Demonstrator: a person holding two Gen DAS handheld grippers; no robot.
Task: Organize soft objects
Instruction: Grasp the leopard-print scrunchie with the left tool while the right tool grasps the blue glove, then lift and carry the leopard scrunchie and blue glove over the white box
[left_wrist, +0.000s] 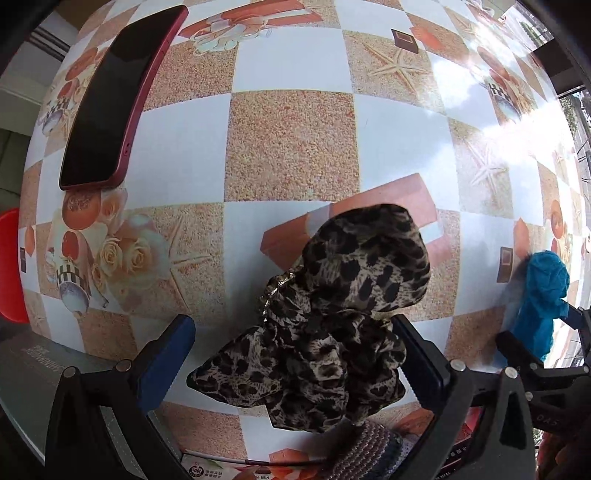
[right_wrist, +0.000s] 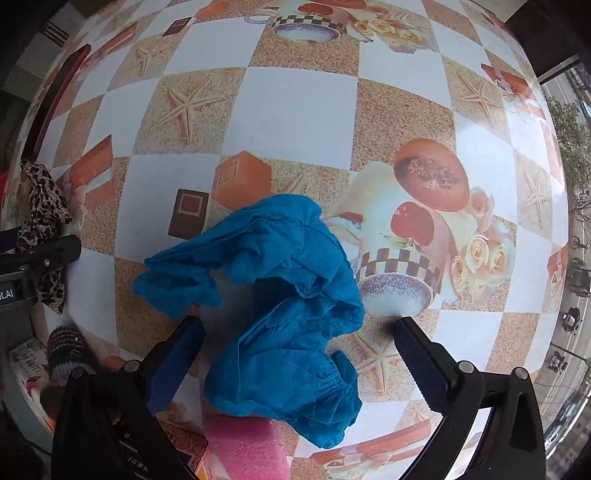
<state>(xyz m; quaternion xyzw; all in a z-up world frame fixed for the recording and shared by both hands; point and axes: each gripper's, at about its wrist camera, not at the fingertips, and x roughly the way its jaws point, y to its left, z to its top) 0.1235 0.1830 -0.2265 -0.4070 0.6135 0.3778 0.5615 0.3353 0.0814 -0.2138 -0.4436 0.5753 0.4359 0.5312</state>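
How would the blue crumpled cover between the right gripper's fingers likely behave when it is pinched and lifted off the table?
The blue cover looks thin and creased, so it would probably sag and unfold rather than hold its shape. Its gathered elastic edge suggests that it is very light. The right gripper is open around it; a pinch may catch only one fold.

A phone in a red case lies screen-up on the checkered tablecloth, toward its far left. A red chair stands beside the tablecloth's left edge.
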